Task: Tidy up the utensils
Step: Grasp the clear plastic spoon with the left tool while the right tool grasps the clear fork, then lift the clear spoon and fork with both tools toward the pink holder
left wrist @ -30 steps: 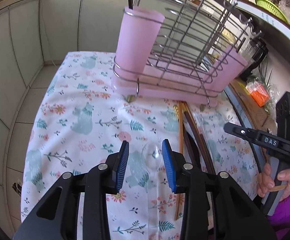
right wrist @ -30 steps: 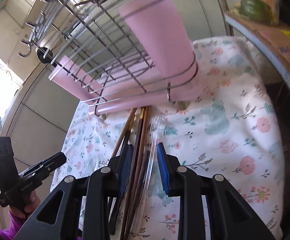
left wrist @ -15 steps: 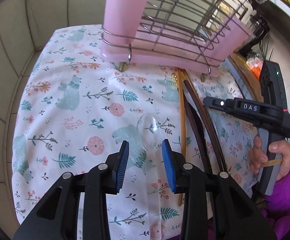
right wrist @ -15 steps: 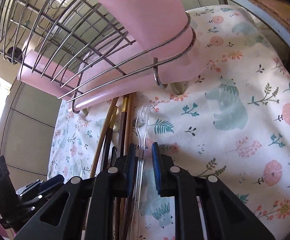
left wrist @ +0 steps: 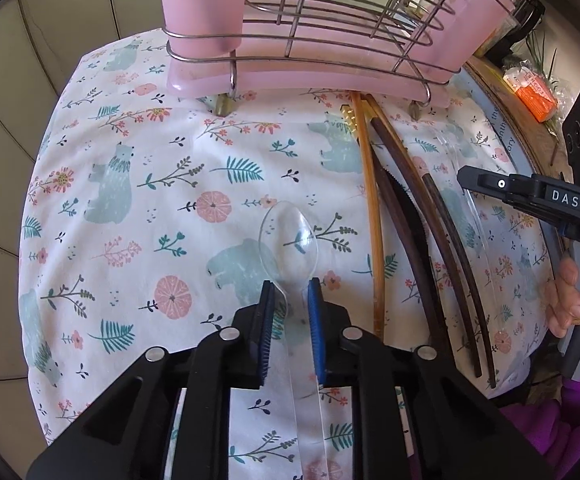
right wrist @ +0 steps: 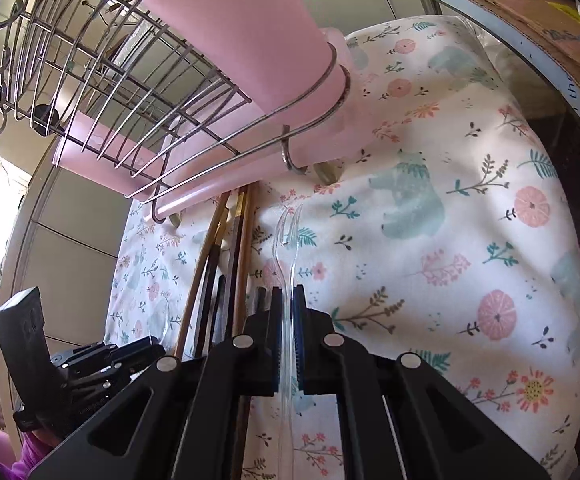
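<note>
A clear plastic spoon (left wrist: pixel 288 236) lies on the flowered cloth (left wrist: pixel 130 208). My left gripper (left wrist: pixel 290 292) straddles its neck, jaws closing. A sliver of cloth still shows between the left pad and the spoon. A clear plastic fork (right wrist: pixel 288 232) lies to the right of the chopsticks, tines toward the rack. My right gripper (right wrist: pixel 288 296) is closing and its pads press on the fork's handle. The pink utensil cup (left wrist: pixel 202 4) stands in the wire rack (left wrist: pixel 330 40) at the far side.
Tan chopsticks (left wrist: pixel 372 216), dark chopsticks (left wrist: pixel 442 232) and a black serrated knife (left wrist: pixel 406 216) lie side by side between the two grippers. A second pink cup (left wrist: pixel 478 12) sits at the rack's other end. A hand (left wrist: pixel 570 300) holds the right gripper's handle. A wooden ledge (left wrist: pixel 530 136) borders the cloth.
My left gripper came down over the spoon and its jaws narrowed around the neck. My right gripper sank toward the cloth and closed on the fork's handle.
</note>
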Demonstrator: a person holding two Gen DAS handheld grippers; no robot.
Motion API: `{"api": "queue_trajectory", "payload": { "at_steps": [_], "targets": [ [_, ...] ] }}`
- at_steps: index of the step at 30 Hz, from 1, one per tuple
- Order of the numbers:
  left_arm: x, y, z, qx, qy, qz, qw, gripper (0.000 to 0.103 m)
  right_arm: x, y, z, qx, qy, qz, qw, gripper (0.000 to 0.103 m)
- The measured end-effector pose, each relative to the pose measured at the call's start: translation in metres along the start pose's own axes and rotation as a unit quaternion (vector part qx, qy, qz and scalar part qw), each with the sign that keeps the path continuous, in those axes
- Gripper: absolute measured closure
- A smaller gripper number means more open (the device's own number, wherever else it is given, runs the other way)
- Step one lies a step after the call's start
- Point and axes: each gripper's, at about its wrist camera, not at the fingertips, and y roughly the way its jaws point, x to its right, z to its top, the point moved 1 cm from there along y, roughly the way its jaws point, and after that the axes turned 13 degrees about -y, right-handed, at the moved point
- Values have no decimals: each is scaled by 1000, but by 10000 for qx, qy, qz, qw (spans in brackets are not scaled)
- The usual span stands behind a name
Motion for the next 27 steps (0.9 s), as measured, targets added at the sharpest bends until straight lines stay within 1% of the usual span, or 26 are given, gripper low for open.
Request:
{"api": "queue_trajectory", "payload": {
  "at_steps": [2,5,7,11,15,20,27],
  "targets": [
    [-1,-1,0,46,4,-31,10000,94,1,3,-1,-54,1,-33,10000,98],
    [0,-3,-2,140,24,-79,9999,95,0,8,-2,-117,-36,-55,9999,98],
    [1,-5,-3,178,45,-101,9998,100,-1,9,-1,-169,-107,-120,9997,97],
    [2,-8,-4,258,76,-134,9995,100,-8,14,5,-275,-348,-341,9984,97],
    [3,-8,-5,287,83,-170,9994,100,-9,22,10,-387,-422,-488,9972,96],
    [1,-8,-4,294,30,-195,9994,100,-8,27,14,-280,-415,-484,9976,96],
    [-8,-18,-4,463,-154,-321,9983,100,-3,20,11,-56,-452,-418,9981,96]
  ]
}}
